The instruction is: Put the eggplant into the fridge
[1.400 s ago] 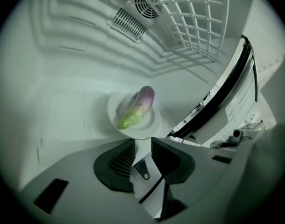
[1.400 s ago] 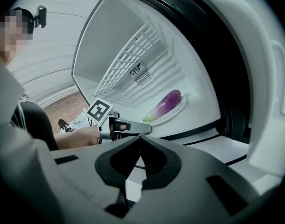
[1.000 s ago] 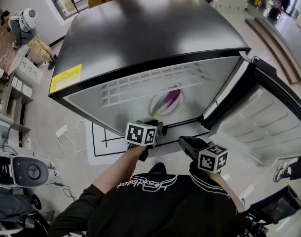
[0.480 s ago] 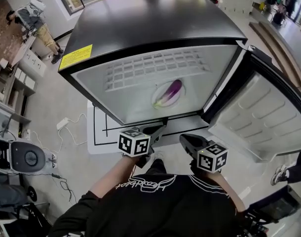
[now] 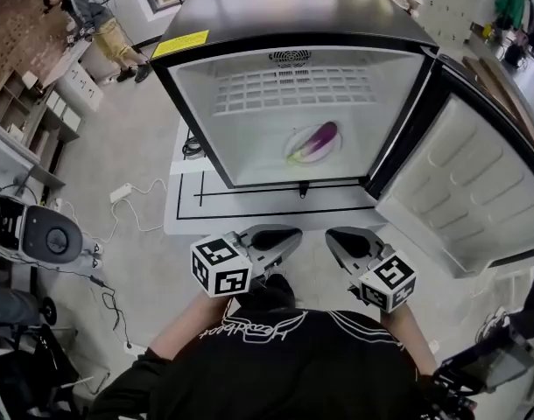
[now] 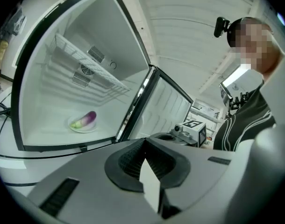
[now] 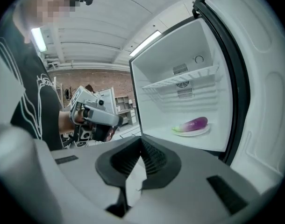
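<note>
On a plate (image 5: 292, 156) in the fridge (image 5: 249, 143), the eggplant (image 5: 318, 136) looked light, firm and slick, best gripped mid-body; left gripper (image 5: 283, 236) and right gripper (image 5: 338, 240) were closed, empty.

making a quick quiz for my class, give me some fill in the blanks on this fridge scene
1. The eggplant lies on a white ____ inside the fridge.
2. The fridge door stands ____.
3. The left hand-held gripper and the right hand-held gripper both have their jaws ____, holding nothing.
Missing words: plate; open; shut.

Black shirt (image 5: 276, 370) with white chest lettering
</note>
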`<state>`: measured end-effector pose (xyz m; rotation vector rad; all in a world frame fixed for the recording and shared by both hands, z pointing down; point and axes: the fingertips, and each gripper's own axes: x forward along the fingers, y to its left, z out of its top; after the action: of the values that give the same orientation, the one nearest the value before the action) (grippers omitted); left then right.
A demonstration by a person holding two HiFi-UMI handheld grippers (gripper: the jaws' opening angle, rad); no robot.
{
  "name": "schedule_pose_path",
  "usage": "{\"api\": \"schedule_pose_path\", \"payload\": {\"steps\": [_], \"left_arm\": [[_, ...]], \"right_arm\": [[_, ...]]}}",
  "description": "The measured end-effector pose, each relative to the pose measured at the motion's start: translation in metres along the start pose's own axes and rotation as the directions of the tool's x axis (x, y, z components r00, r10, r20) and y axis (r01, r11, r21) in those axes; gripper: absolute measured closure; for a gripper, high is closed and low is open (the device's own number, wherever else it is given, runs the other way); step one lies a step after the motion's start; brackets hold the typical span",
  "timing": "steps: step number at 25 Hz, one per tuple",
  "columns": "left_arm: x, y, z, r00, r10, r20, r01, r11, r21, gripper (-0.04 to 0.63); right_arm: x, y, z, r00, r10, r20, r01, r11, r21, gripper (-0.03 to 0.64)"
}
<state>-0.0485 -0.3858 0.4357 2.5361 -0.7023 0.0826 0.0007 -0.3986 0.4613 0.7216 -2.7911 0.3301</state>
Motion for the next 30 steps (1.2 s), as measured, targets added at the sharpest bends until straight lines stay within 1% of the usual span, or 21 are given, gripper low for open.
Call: {"api": "schedule_pose_path", "payload": {"steps": [2, 5, 7, 8, 11, 14, 18, 20, 25, 30], "left_arm": [[-0.009, -0.011, 0.001, 1.0, 0.009, 0.013, -0.01, 1.0, 0.026, 0.588], [-0.017, -0.023, -0.001, 0.999, 0.032, 0.01, -0.033, 0.995, 0.094, 0.588], [-0.019, -0.028, -0.003, 0.999, 0.037, 0.008, -0.038, 0.99, 0.134, 0.588], [-0.018, -0.03, -0.004, 0.999, 0.035, 0.006, -0.035, 0.99, 0.139, 0.588], [-0.017, -0.038, -0.011, 1.0, 0.012, 0.003, -0.012, 0.993, 0.116, 0.588], [-0.021, -0.047, -0.022, 1.0, -0.006, -0.008, 0.007, 0.995, 0.097, 0.588], [-0.042, -0.063, -0.038, 0.999, -0.022, -0.037, 0.025, 0.995, 0.101, 0.588], [-0.059, -0.071, -0.044, 0.999, -0.022, -0.038, 0.026, 0.994, 0.106, 0.588], [-0.108, -0.097, -0.057, 0.999, -0.04, -0.03, 0.043, 0.993, 0.11, 0.588], [-0.15, -0.133, -0.064, 0.998, -0.07, -0.011, 0.07, 0.987, 0.142, 0.588]], "right_arm": [[-0.005, 0.006, 0.004, 1.0, 0.009, 0.012, -0.009, 1.0, -0.005, 0.611], [-0.013, 0.017, 0.003, 0.999, 0.031, 0.017, -0.031, 0.999, 0.009, 0.611], [-0.017, 0.02, 0.0, 1.0, 0.024, 0.007, -0.024, 0.999, 0.026, 0.611], [-0.019, 0.022, -0.002, 1.0, 0.021, 0.009, -0.021, 0.999, 0.04, 0.611], [-0.026, 0.035, -0.007, 0.999, 0.036, 0.026, -0.038, 0.995, 0.095, 0.611], [-0.028, 0.054, -0.018, 0.999, 0.046, 0.007, -0.046, 0.991, 0.124, 0.611], [-0.026, 0.092, -0.024, 0.998, 0.059, 0.007, -0.06, 0.985, 0.161, 0.611], [-0.025, 0.112, -0.024, 0.998, 0.057, 0.007, -0.057, 0.985, 0.163, 0.611], [-0.032, 0.159, -0.02, 1.0, 0.002, 0.028, -0.007, 0.986, 0.165, 0.611], [-0.04, 0.217, -0.014, 0.999, -0.015, 0.049, 0.009, 0.992, 0.123, 0.611]]}}
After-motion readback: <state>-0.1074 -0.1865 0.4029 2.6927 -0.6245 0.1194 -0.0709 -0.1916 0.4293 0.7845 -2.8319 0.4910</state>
